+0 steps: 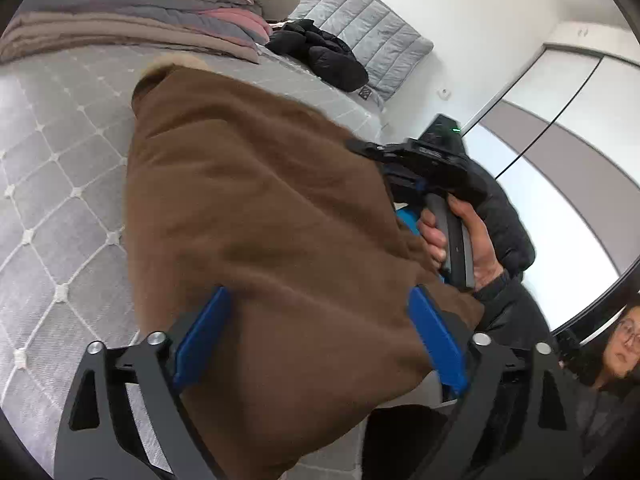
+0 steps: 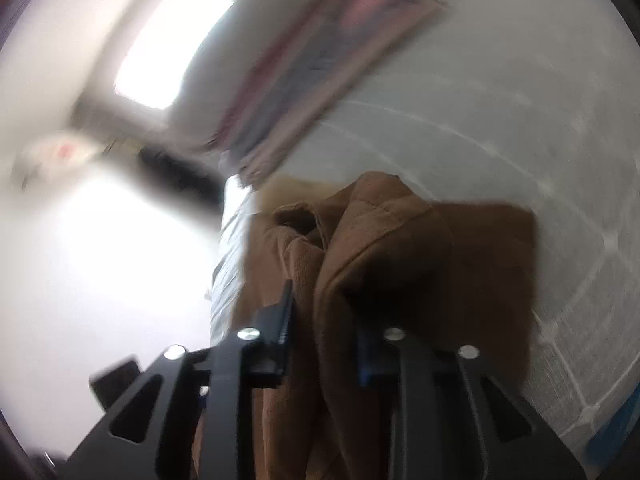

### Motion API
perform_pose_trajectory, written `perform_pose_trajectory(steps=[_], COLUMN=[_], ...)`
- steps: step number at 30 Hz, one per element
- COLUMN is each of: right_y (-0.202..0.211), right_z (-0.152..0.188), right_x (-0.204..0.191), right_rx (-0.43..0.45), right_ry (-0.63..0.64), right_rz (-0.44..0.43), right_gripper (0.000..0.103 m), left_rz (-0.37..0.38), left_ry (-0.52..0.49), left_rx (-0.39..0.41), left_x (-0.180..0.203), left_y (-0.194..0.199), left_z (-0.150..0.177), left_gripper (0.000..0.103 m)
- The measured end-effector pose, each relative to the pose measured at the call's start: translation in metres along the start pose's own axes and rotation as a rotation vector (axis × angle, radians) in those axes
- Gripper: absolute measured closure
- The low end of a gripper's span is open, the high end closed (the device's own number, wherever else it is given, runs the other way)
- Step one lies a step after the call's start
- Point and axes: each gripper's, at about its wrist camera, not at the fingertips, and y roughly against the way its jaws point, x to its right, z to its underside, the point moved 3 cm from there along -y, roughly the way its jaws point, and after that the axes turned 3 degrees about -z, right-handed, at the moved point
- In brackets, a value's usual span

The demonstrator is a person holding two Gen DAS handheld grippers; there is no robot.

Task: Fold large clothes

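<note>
A large brown garment [image 1: 260,216] with a pale fur collar lies folded on the grey quilted bed [image 1: 52,200]. My left gripper [image 1: 320,336] stands open at its near edge, its blue fingers [image 1: 202,336] wide apart with the cloth lying between them. A hand holds my right gripper [image 1: 420,160] at the garment's right edge, its fingertips hidden behind the cloth. In the blurred right wrist view, my right gripper [image 2: 324,332] is shut on a bunched fold of the brown garment [image 2: 384,248], lifted over the bed [image 2: 520,100].
Folded blankets [image 1: 140,12] are stacked at the head of the bed, with a black jacket [image 1: 320,52] beside them. The bed's edge runs along the right, facing wardrobe doors [image 1: 560,120]. A person [image 1: 624,344] sits at the lower right.
</note>
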Motion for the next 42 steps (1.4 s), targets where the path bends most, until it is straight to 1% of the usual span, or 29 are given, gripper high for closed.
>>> perform_pose_trajectory(steps=[2,3,4,5,7,9,10,11,12,13,14,15,16,18,20,22,24,25,26,28,29,30,32,33,36,38,39,41,42], right_y=[0.008,0.019,0.051,0.061,0.075,0.069,0.071,0.076,0.074,0.083,0.097,0.102,0.100,0.084,0.080,0.062,0.041,0.042,0.035,0.026,0.023,0.019,0.015,0.020,0.050,0.072,0.083,0.102,0.102], right_z=[0.002,0.003,0.002,0.003,0.014,0.030,0.036,0.037,0.030,0.026,0.024,0.022,0.019,0.021,0.032,0.042,0.047,0.052,0.049,0.039,0.036,0.034,0.034,0.033,0.033,0.041,0.044,0.048,0.050], right_x=[-0.019,-0.016,0.003,0.024,0.064,0.086,0.082,0.074,0.054,0.036,0.010,-0.009,-0.021,-0.031,-0.019,0.001,0.010,0.010,0.006,-0.004,-0.012,-0.020,-0.033,-0.037,-0.045,-0.049,-0.047,-0.032,-0.016], right_rx=[0.025,0.049,0.066,0.089,0.109,0.045,0.051,0.081,0.129,0.178,0.232,0.248,0.233,0.102,0.019,-0.054,-0.094,-0.084,-0.073,-0.041,-0.028,-0.026,-0.015,-0.004,0.055,0.085,0.096,0.113,0.106], right_ry=[0.042,0.040,0.024,-0.025,-0.094,-0.141,-0.123,-0.102,-0.061,-0.018,0.025,0.051,0.069,0.073,0.040,-0.032,-0.059,-0.034,-0.009,0.032,0.065,0.096,0.120,0.117,0.098,0.108,0.103,0.077,0.044], right_rz=[-0.007,-0.008,-0.009,0.005,0.061,0.092,0.135,0.155,0.181,0.187,0.162,0.138,0.132,0.164,0.180,0.199,0.172,0.172,0.151,0.132,0.130,0.122,0.101,0.072,-0.010,-0.020,-0.022,0.004,0.019], right_gripper=[0.082,0.083,0.087,0.095,0.097,0.096,0.093,0.089,0.086,0.068,0.047,0.039,0.033,0.032,0.032,0.032,0.032,0.033,0.037,0.054,0.072,0.083,0.089,0.090,0.091,0.092,0.092,0.092,0.092], left_rz=[0.024,0.034,0.036,0.030,0.011,0.012,0.013,0.011,0.007,0.002,0.001,0.003,0.003,-0.007,-0.016,-0.021,-0.027,-0.030,-0.033,-0.037,-0.041,-0.048,-0.052,-0.046,0.031,0.050,0.062,0.081,0.083], left_ry=[0.006,0.003,-0.003,-0.008,-0.011,-0.020,-0.022,-0.022,-0.020,-0.018,-0.016,-0.011,-0.007,-0.004,-0.003,-0.005,-0.008,-0.008,-0.006,0.000,0.003,0.005,0.011,0.021,0.082,0.069,0.040,-0.005,-0.022], left_rx=[0.000,-0.003,-0.007,-0.007,-0.010,-0.010,-0.012,-0.009,-0.008,-0.009,-0.009,-0.007,-0.005,-0.002,0.003,0.011,0.013,0.013,0.011,0.005,0.005,0.005,0.002,0.002,0.008,0.024,0.029,0.026,0.012], left_x=[-0.001,0.000,0.003,0.005,0.007,0.008,0.008,0.008,0.007,0.006,0.007,0.007,0.006,0.008,0.010,0.010,0.011,0.013,0.013,0.014,0.014,0.014,0.014,0.014,0.018,0.026,0.035,0.047,0.050], left_y=[-0.002,-0.004,-0.005,-0.007,-0.009,-0.012,-0.013,-0.013,-0.013,-0.013,-0.013,-0.013,-0.013,-0.014,-0.014,-0.014,-0.015,-0.015,-0.015,-0.016,-0.015,-0.015,-0.014,-0.013,-0.004,0.000,0.001,-0.004,-0.011], left_z=[0.000,0.001,0.001,0.000,0.000,0.002,0.001,0.001,0.001,0.001,0.001,0.001,0.000,0.000,0.002,0.004,0.004,0.005,0.004,0.002,0.001,0.000,-0.001,-0.002,-0.008,-0.014,-0.017,-0.019,-0.018], left_gripper=[0.015,0.015,0.015,0.015,0.014,0.013,0.013,0.013,0.013,0.013,0.013,0.013,0.013,0.013,0.013,0.013,0.012,0.012,0.012,0.012,0.012,0.012,0.012,0.012,0.012,0.012,0.012,0.012,0.012])
